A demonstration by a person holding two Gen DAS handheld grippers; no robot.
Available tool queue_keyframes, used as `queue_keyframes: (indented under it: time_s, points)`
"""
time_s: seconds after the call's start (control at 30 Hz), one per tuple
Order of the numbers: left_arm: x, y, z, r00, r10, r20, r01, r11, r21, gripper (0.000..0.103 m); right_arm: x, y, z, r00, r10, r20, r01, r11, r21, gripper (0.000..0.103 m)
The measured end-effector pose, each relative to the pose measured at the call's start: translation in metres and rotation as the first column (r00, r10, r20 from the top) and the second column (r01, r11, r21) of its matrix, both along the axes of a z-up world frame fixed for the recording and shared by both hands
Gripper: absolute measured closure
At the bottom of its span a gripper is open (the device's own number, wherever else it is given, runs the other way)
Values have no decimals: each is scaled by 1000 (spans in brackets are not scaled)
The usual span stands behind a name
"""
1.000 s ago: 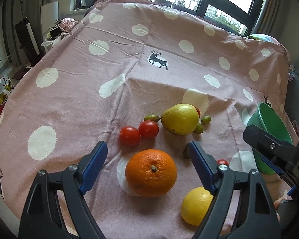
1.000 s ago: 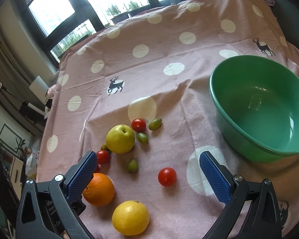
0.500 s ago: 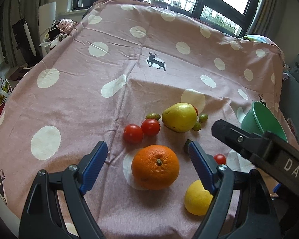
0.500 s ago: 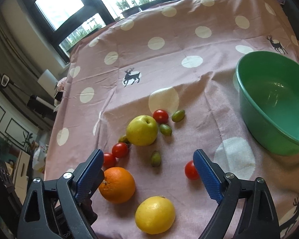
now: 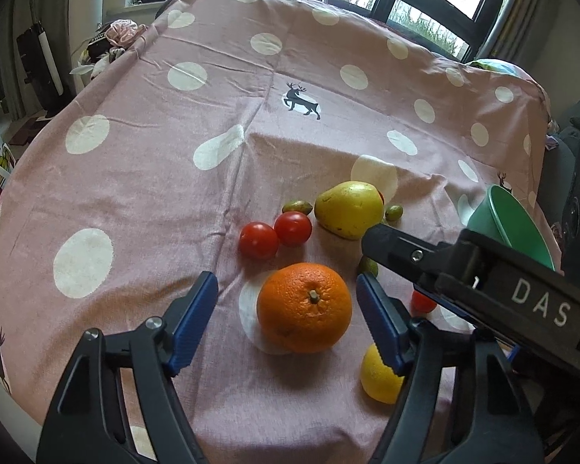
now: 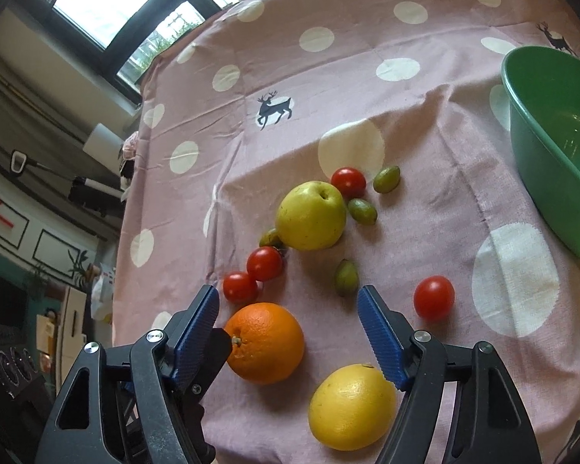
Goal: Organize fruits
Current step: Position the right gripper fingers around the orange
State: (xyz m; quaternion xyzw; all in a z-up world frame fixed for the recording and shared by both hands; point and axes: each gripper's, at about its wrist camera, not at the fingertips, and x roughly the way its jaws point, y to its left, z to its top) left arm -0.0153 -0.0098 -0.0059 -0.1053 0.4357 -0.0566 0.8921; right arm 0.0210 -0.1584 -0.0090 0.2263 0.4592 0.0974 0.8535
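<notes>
An orange (image 5: 304, 308) lies on the pink dotted cloth between the open fingers of my left gripper (image 5: 286, 323); it also shows in the right wrist view (image 6: 266, 342). My right gripper (image 6: 288, 332) is open and empty above the fruit pile, with a lemon (image 6: 352, 406) just in front of it. A yellow-green apple (image 6: 311, 215), several red cherry tomatoes (image 6: 434, 297) and small green olive-like fruits (image 6: 346, 276) lie scattered. A green bowl (image 6: 553, 143) stands at the right. The right gripper's black arm (image 5: 483, 278) crosses the left wrist view.
The table is covered by a pink cloth with white dots and deer prints (image 5: 301, 100). Windows run along the far side. Clutter lies by the far left table corner (image 5: 108, 42). A dark sofa or speaker (image 5: 576, 193) stands at the right.
The right gripper has swung left from the bowl over the fruit pile, and now crosses the left wrist view. The left gripper has edged closer around the orange.
</notes>
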Motion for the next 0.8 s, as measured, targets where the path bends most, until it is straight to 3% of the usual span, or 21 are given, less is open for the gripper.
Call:
queue_keyframes:
  time_s: [0.8]
  points:
    - [11, 0, -24, 990, -67, -125, 59, 996, -68, 34, 14, 23, -20, 993, 61, -97, -61, 998, 11, 27]
